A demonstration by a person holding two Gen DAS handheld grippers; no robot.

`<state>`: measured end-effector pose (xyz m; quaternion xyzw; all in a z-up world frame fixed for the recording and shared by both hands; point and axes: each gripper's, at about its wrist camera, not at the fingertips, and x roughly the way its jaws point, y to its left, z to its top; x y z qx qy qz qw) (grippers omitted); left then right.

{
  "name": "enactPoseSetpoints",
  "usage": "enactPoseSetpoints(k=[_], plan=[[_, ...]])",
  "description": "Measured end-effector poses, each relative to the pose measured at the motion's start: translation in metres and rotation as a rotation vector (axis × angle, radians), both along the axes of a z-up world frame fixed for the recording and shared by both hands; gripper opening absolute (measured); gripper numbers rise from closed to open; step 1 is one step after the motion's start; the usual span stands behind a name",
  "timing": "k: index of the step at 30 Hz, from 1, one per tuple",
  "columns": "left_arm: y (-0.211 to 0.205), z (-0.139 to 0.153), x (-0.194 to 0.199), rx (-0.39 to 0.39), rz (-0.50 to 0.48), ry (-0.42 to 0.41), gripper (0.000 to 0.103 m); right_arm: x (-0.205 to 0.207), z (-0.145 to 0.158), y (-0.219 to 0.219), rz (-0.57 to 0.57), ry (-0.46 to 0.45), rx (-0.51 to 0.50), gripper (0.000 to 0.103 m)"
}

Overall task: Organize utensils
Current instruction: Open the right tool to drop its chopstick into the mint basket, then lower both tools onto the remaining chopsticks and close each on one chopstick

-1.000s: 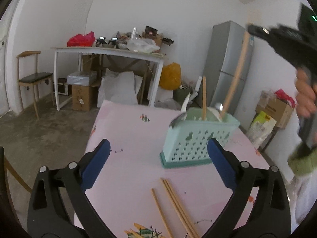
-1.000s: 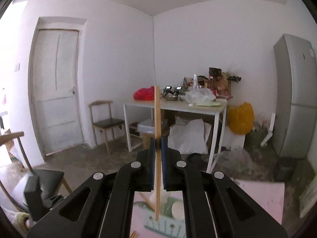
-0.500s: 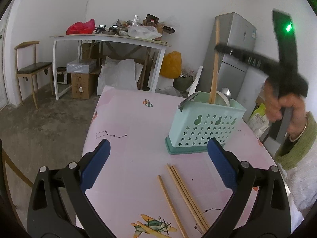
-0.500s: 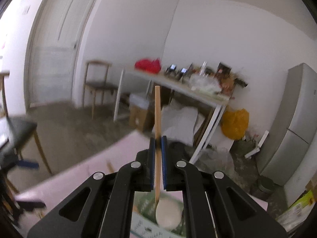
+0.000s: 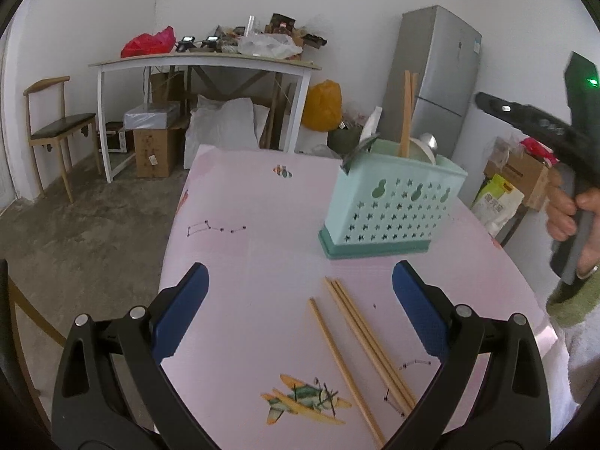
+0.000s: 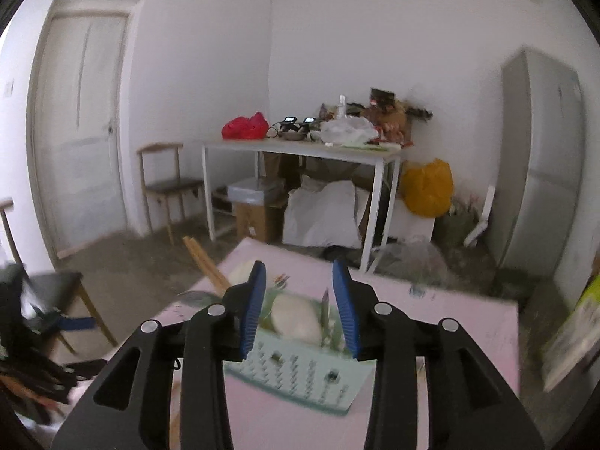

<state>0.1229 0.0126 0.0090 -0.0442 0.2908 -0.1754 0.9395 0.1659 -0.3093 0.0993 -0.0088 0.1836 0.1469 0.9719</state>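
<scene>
A mint green utensil basket (image 5: 393, 210) stands on the pink table (image 5: 243, 262). Two wooden chopsticks (image 5: 407, 112) stand upright in it beside a white spoon and a metal spoon. Three loose chopsticks (image 5: 360, 341) lie on the table in front of my left gripper (image 5: 300, 322), which is open and empty above the near table edge. My right gripper (image 6: 300, 307) is open and empty above the basket (image 6: 300, 367); the standing chopsticks (image 6: 204, 262) lean at its left. In the left wrist view the right gripper's body (image 5: 543, 131) shows at the far right.
A white side table (image 5: 202, 63) loaded with clutter stands at the back, with boxes and bags under it. A wooden chair (image 5: 56, 131) is at the left, a grey fridge (image 5: 438, 82) at the right. A door (image 6: 78, 131) is at the far left.
My right gripper has let go of the chopstick into the basket, opened, and drawn back to the right. The left gripper has tilted down toward the loose chopsticks.
</scene>
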Motion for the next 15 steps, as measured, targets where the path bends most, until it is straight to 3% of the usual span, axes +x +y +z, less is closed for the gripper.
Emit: enactPoseSetpoints(k=[3,8,12,14,15], plan=[[0.001,-0.006,-0.003,0.028,-0.015,0.031,0.095,-0.013,-0.019,-0.006,0.005,0.100,0.085,0.037],[0.005,-0.016,-0.011,0.063,-0.002,0.066,0.095,-0.026,-0.086,0.018,0.040,0.367,0.185,0.037],[0.012,-0.027,-0.014,0.056,0.015,0.115,0.095,-0.036,-0.140,0.050,0.081,0.542,0.205,0.032],[0.014,-0.030,-0.016,0.053,0.021,0.123,0.094,-0.042,-0.156,0.064,0.087,0.581,0.192,0.028],[0.015,-0.032,-0.017,0.057,0.024,0.123,0.089,-0.043,-0.160,0.067,0.085,0.588,0.186,0.025]])
